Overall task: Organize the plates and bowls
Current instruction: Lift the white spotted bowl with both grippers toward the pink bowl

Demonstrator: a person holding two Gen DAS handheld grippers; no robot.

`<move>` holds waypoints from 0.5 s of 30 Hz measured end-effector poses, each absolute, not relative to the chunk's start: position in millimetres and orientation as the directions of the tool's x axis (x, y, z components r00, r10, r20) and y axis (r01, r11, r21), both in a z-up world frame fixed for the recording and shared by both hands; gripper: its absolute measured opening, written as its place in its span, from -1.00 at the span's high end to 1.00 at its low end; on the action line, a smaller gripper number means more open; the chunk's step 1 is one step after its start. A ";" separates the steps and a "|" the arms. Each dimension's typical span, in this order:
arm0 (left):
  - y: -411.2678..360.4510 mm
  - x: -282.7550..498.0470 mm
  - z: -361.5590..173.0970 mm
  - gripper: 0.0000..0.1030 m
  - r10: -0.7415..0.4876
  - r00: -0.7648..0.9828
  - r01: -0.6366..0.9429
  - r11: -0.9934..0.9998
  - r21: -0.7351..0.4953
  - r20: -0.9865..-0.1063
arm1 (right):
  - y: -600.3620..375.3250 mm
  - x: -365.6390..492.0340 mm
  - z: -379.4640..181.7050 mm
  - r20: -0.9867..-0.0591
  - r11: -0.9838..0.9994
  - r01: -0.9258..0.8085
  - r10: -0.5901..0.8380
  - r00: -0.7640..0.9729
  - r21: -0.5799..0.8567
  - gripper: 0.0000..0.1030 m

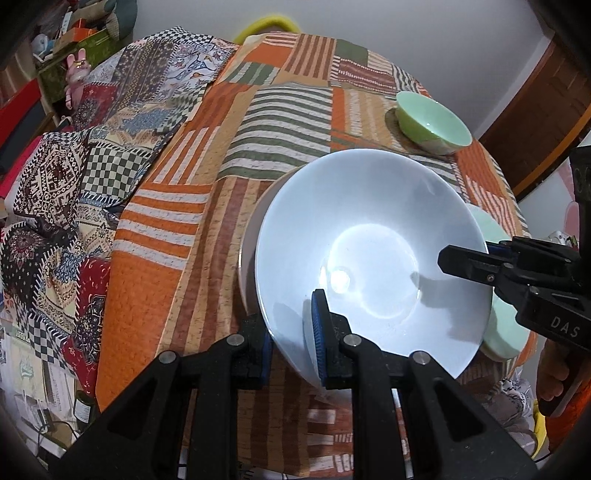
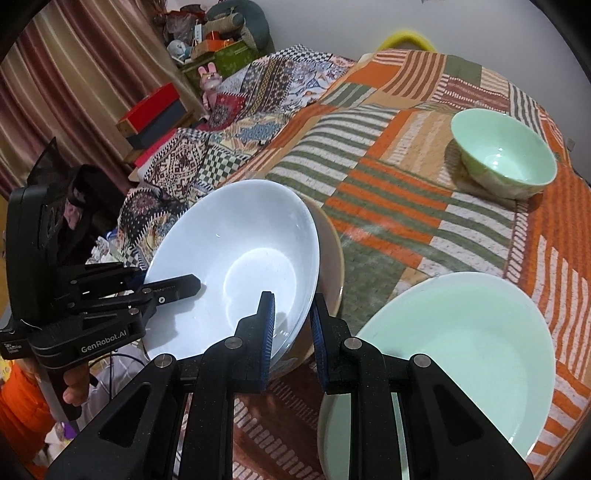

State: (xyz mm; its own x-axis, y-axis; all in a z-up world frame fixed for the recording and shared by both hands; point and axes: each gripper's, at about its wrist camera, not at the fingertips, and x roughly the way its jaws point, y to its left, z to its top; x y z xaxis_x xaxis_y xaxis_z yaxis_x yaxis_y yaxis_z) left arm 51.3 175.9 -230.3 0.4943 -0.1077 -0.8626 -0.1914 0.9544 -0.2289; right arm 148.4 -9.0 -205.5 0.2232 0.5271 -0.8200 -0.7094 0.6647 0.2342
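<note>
A large white bowl (image 1: 369, 240) (image 2: 236, 240) hangs tilted over a beige bowl (image 1: 249, 236) (image 2: 332, 251) on the table, partly inside it. My left gripper (image 1: 288, 317) (image 2: 177, 286) is shut on the white bowl's near rim, one blue pad inside and one outside. My right gripper (image 2: 293, 306) (image 1: 465, 258) is shut on the rim at the opposite side. A pale green plate (image 2: 461, 350) (image 1: 498, 325) lies just right of the bowls. A small green bowl (image 1: 432, 122) (image 2: 506, 158) stands at the far right.
The round table wears an orange, green and white striped patchwork cloth (image 1: 280, 122) (image 2: 388, 192). A patterned quilt (image 1: 74, 177) covers furniture to the left, with boxes and a pink toy rabbit (image 1: 77, 74) behind it. A yellow chair back (image 1: 266, 26) shows beyond the far edge.
</note>
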 end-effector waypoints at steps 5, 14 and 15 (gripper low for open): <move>179.8 52.3 -235.5 0.65 -0.118 0.493 -0.194 0.951 -0.241 -0.862 | -4.0 148.6 -210.8 -0.833 0.667 -0.709 0.512 0.212 0.229 0.66; 180.0 57.7 -233.9 0.64 -0.116 0.498 -0.199 0.949 -0.244 -0.859 | -2.1 151.9 -215.4 -0.847 0.671 -0.707 0.493 0.200 0.223 0.64; 180.4 57.8 -233.6 0.64 -0.119 0.496 -0.199 0.948 -0.246 -0.860 | -2.1 152.1 -215.7 -0.848 0.669 -0.709 0.491 0.198 0.222 0.64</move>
State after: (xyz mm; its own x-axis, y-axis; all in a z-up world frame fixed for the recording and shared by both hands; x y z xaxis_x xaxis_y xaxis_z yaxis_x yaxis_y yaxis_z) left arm 57.8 180.4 -233.6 0.4965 -0.1192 -0.8598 -0.1992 0.9485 -0.2465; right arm 152.1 -2.1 -215.7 0.1983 0.4913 -0.8481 -0.7089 0.6695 0.2221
